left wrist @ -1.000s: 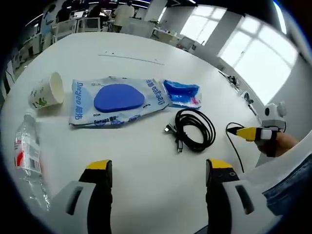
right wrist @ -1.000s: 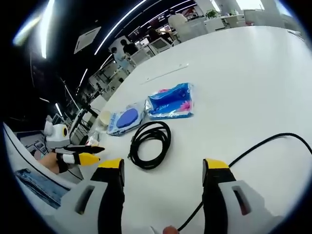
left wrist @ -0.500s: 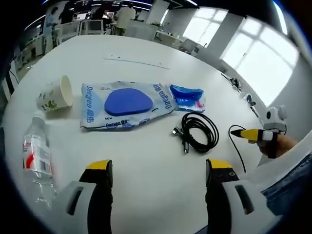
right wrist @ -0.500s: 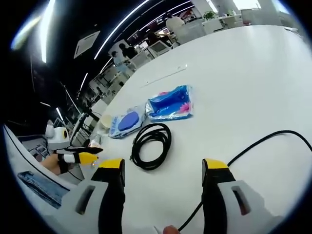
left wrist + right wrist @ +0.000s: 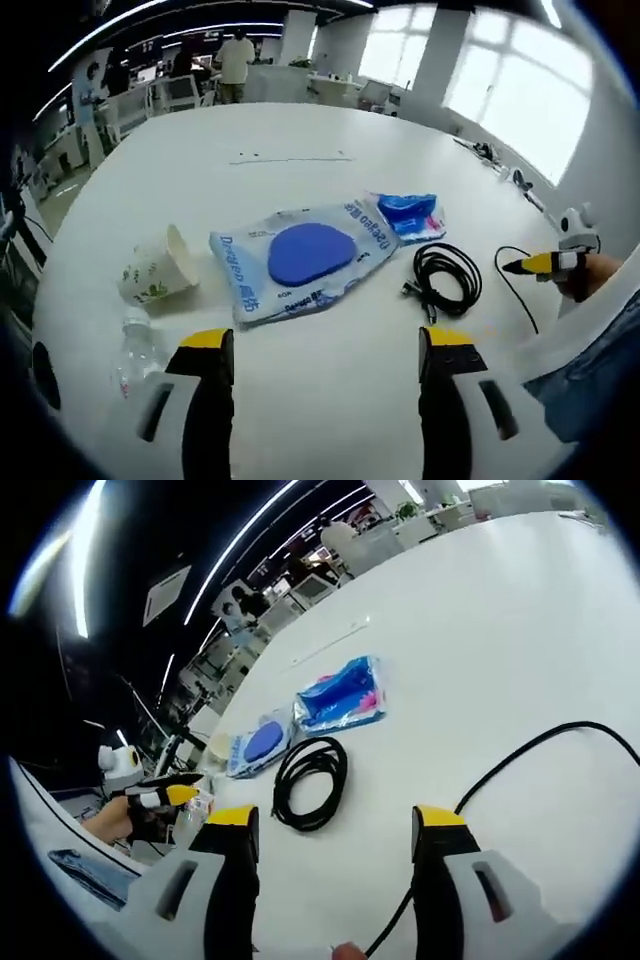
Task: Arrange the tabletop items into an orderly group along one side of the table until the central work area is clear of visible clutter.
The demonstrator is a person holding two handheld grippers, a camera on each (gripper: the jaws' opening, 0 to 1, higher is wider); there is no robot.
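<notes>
In the left gripper view, the left gripper [image 5: 318, 352] hangs above the white counter [image 5: 300, 135] with its jaws spread wide and nothing between them. At 12 o'clock from the jaws lies a clear packet with a blue pad [image 5: 308, 256] inside. A paper cup [image 5: 160, 275] lies on its side at 10 o'clock, and a plastic bottle [image 5: 135, 358] lies just beside the left jaw at 9 o'clock. A small blue packet [image 5: 410, 215] touches the big packet's far end at 1 o'clock, with a coiled black cable [image 5: 446, 280] near it at 2 o'clock.

In the right gripper view, the right gripper [image 5: 335, 832] also has its jaws apart and empty. The coiled cable [image 5: 311, 780] sits at 12 o'clock, just ahead of the jaws. A loose black cord [image 5: 520, 755] curves away at 2 o'clock.
</notes>
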